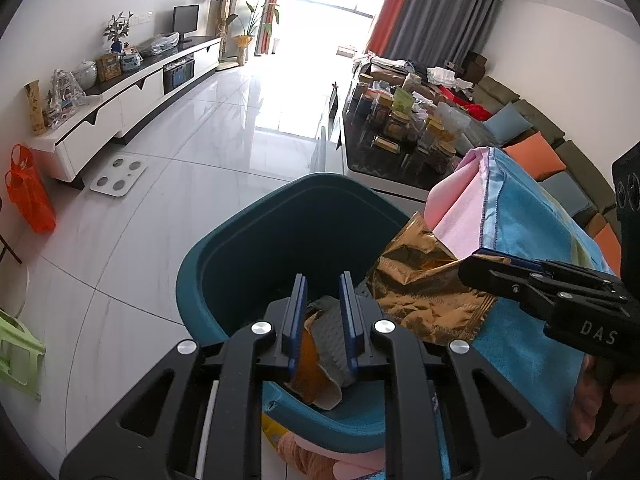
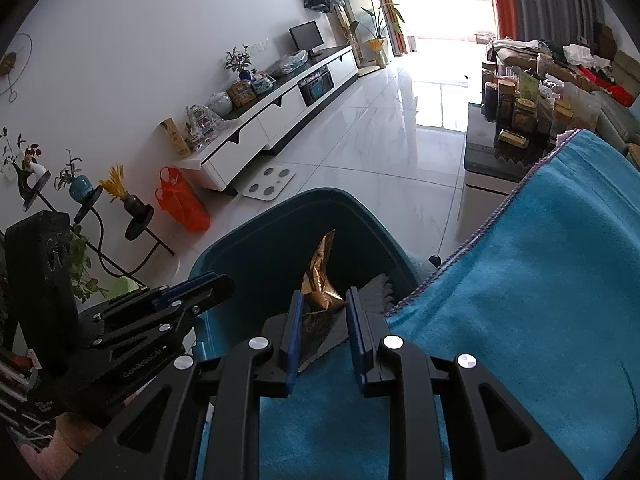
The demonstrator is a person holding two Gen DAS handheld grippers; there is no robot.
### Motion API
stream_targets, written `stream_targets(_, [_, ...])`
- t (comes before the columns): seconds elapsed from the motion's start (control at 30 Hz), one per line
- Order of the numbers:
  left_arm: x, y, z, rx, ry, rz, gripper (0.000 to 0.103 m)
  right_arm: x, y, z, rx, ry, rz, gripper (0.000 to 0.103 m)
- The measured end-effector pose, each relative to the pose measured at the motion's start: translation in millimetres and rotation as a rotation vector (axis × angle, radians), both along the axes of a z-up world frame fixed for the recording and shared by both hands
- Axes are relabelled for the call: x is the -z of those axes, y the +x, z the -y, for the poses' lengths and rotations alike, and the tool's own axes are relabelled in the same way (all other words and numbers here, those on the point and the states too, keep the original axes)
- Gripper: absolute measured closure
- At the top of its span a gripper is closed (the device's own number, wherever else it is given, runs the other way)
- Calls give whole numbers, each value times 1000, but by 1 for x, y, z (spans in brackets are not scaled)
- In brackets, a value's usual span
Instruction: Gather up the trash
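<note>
Both grippers point steeply down over the rim of one teal bin [image 1: 224,256], side by side, close together.

The left gripper [image 1: 323,316] hangs just inside the near edge of the bin. Its jaws stand a little apart, and a piece of grey and orange wrapper [image 1: 320,364] lies between and under them. From here I cannot tell whether the pads press on it or merely flank it.

The right gripper [image 2: 323,320] comes in from the right. In its own camera its two blue pads stand apart with the lower corner of a crumpled gold foil packet [image 2: 322,280] between them; whether they pinch it I cannot tell. In the left camera the same gripper [image 1: 486,264] shows side-on with its tips at the packet's [image 1: 424,288] upper right edge, and the packet sits over the right rim of the bin, partly over the blue cloth [image 1: 532,232].

The bare hand [image 1: 592,396] holding the right gripper shows at the lower right.

By count: two grippers, one bin, one gold packet, one grey and orange scrap, one blue cloth with one pink cloth [image 1: 460,208] lying against it.
</note>
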State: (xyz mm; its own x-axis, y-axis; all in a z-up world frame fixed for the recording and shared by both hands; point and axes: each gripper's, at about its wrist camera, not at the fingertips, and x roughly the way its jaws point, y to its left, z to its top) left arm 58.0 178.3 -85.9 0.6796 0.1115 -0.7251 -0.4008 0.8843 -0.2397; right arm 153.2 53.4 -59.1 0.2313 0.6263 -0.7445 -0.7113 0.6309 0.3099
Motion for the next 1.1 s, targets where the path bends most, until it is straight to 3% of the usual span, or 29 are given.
stream_targets(0.07, [1, 0, 0, -5, -4, 3, 72, 0, 0, 1, 10, 6, 0, 69])
stream_targets(0.27, [0, -6, -1, -16, 5, 20, 57, -6, -1, 11, 22, 31, 17, 68])
stream_targets(0.37, [-7, -14, 1, -21, 25, 49, 42, -11, -4, 21, 29, 47, 40, 67])
stream_targets(0.6, [-27, -41, 7, -17, 74, 130, 6, -26, -25, 55, 48, 75, 143, 34])
stream_targets(0.73, [-40, -60, 23, -7, 105, 193, 6, -33, -39, 82, 93, 95, 207, 15])
stream_targets(0.83, [-46, -70, 35, -15, 116, 226, 6, -39, -53, 105, 139, 98, 282, 7])
stream_targets(1.1, [-61, -82, 83, -20, 196, 316, 6, -44, -93, 169, 285, 60, 487, 7])
